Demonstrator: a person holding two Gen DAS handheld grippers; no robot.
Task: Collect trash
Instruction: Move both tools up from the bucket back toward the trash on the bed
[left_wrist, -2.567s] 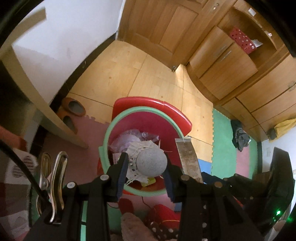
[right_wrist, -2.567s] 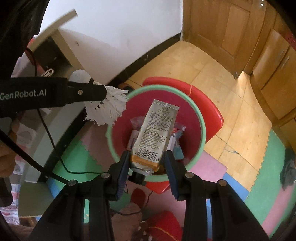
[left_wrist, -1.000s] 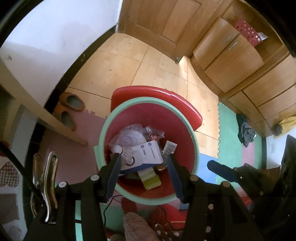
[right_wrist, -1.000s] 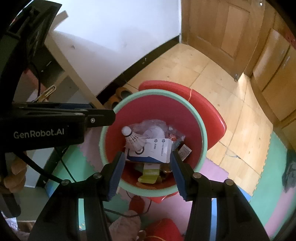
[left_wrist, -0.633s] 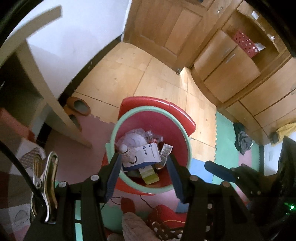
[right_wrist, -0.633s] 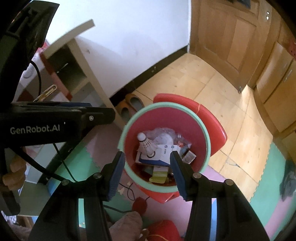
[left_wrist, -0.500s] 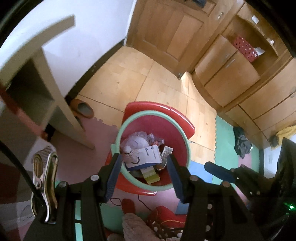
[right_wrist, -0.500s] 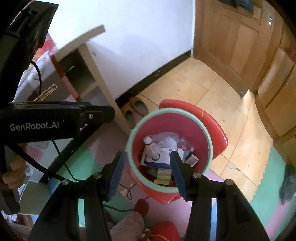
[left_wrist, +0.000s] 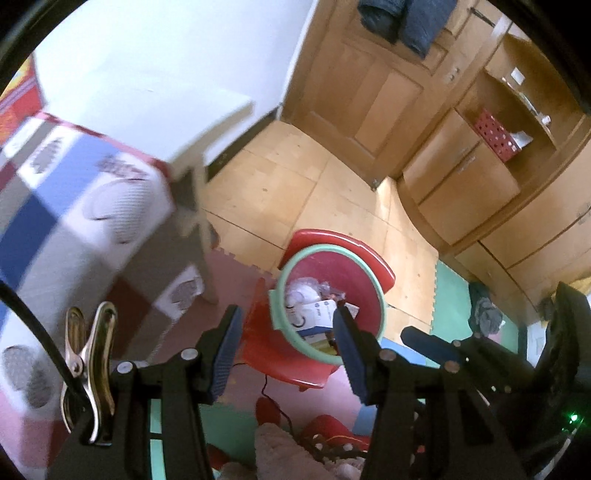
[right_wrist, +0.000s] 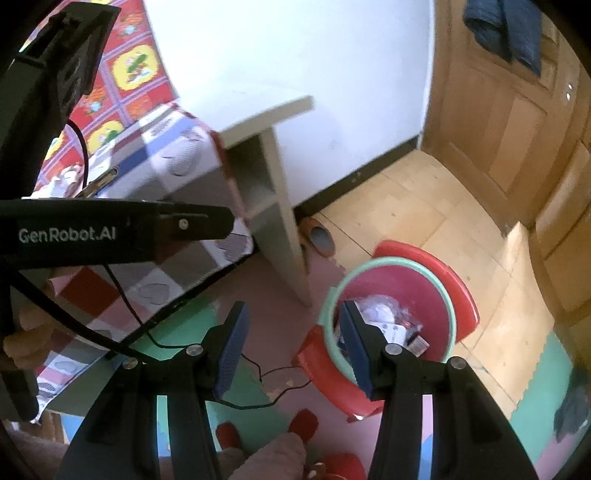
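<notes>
Both the left gripper (left_wrist: 286, 349) and the right gripper (right_wrist: 291, 347) are held apart and empty; the light, crushable trash (left_wrist: 314, 314) is seen piled inside the round red bin with a green rim (right_wrist: 452, 321); further scraps are best pinched lightly at an edge.

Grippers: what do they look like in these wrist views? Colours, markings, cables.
Both are black two-finger frames with silver bolts and ribbed dark blue pads. The left gripper has a metal spring clip and a black cable beside it; its side, seen from the right wrist, reads "GenRobot.AI" in white. The right gripper looks alike. A green light glows on its body.
</notes>
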